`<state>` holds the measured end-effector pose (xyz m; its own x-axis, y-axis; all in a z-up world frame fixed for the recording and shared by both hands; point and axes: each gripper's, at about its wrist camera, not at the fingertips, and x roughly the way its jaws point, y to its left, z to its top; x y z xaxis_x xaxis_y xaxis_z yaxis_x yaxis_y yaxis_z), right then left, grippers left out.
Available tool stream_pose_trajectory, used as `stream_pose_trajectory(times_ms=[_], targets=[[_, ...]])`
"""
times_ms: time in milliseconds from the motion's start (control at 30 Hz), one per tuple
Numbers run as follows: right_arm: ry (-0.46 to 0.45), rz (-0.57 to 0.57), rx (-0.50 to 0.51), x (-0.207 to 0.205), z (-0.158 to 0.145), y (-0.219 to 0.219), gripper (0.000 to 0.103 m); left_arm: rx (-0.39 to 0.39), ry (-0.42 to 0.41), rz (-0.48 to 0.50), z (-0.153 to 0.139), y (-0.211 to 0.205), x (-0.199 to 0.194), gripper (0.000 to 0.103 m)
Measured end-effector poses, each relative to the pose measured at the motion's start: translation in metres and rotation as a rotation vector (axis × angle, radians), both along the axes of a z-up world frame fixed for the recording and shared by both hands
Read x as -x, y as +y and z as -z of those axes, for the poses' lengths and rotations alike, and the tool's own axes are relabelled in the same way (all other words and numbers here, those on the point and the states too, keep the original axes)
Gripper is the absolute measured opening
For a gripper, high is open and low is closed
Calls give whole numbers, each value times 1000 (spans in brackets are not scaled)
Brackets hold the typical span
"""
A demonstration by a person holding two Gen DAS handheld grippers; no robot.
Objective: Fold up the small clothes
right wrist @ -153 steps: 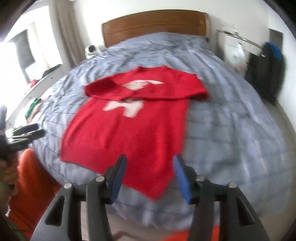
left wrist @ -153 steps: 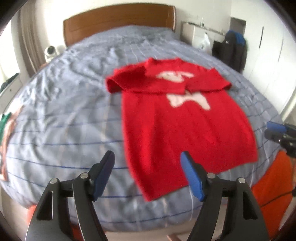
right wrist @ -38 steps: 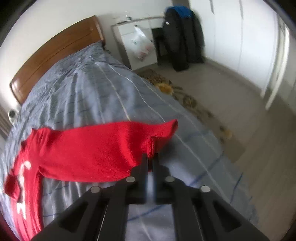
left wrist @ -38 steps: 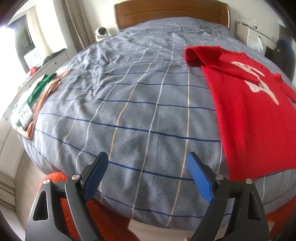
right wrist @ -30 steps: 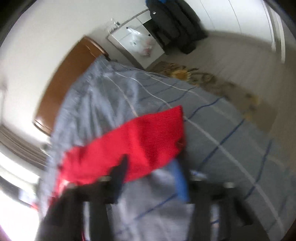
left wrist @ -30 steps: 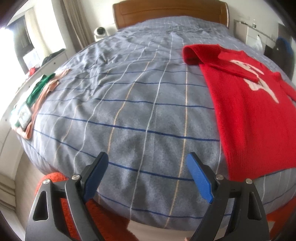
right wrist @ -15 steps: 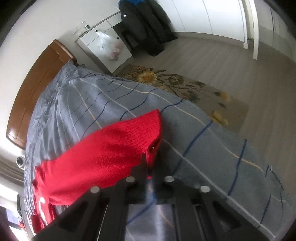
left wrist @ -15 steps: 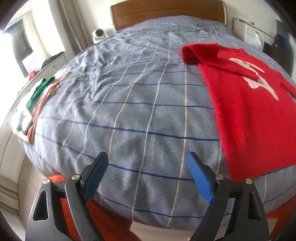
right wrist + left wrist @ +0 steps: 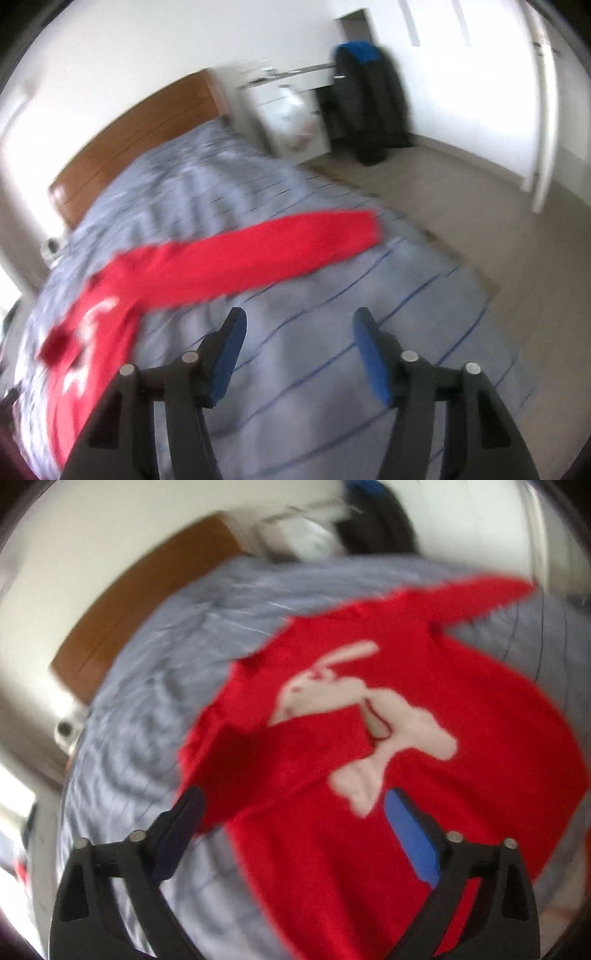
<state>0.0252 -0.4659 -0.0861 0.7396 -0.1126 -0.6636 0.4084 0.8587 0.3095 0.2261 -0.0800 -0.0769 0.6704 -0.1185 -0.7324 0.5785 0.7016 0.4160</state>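
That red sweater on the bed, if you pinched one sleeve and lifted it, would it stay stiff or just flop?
The red sweater would probably flop: its outstretched sleeve lies limp along the bedspread. It looks like thick, fuzzy knit, so likely not slippery. Lifted by one sleeve, the body would probably drag behind.

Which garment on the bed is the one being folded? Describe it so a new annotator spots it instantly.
Start at the bed with the wooden headboard and grey-blue checked cover. Lying on that cover is a red sweater, one long sleeve stretched out sideways across the bedding. It is the only bright red thing on the bed, with a pale animal figure on its front.
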Motion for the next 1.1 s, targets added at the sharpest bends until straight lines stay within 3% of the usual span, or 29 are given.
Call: stream_pose_trajectory(times_ms=[133, 300, 367, 400, 433, 567, 667, 733, 867, 1000, 1100], targets=[[-10, -106, -44, 12, 12, 47, 62, -30, 96, -7, 30, -16, -39, 83], [13, -170, -44, 17, 34, 79, 62, -27, 151, -11, 53, -23, -60, 71], [17, -186, -41, 15, 38, 88, 62, 5, 192, -16, 60, -28, -64, 47], [13, -192, -33, 16, 37, 91, 62, 38, 218, -27, 61, -28, -66, 19], [5, -194, -21, 17, 35, 92, 62, 62, 222, -51, 59, -27, -69, 4], [-7, -208, 27, 17, 32, 99, 62, 275, 164, -219, 22, 12, -75, 3], [-7, -224, 50, 16, 32, 107, 61, 455, 106, -431, -14, 84, -77, 3], [-18, -234, 63, 18, 30, 112, 62, 532, 52, -606, -33, 149, -69, 3], [-27, -251, 76, 19, 30, 119, 62, 505, -69, -913, -38, 260, -42, 3], [-19, -265, 80, 17, 32, 125, 62, 514, -56, -1164, -7, 337, -18, 2], [-17, -280, 95, 16, 32, 131, 62, 546, 1, -1286, 25, 369, -1, 2]])
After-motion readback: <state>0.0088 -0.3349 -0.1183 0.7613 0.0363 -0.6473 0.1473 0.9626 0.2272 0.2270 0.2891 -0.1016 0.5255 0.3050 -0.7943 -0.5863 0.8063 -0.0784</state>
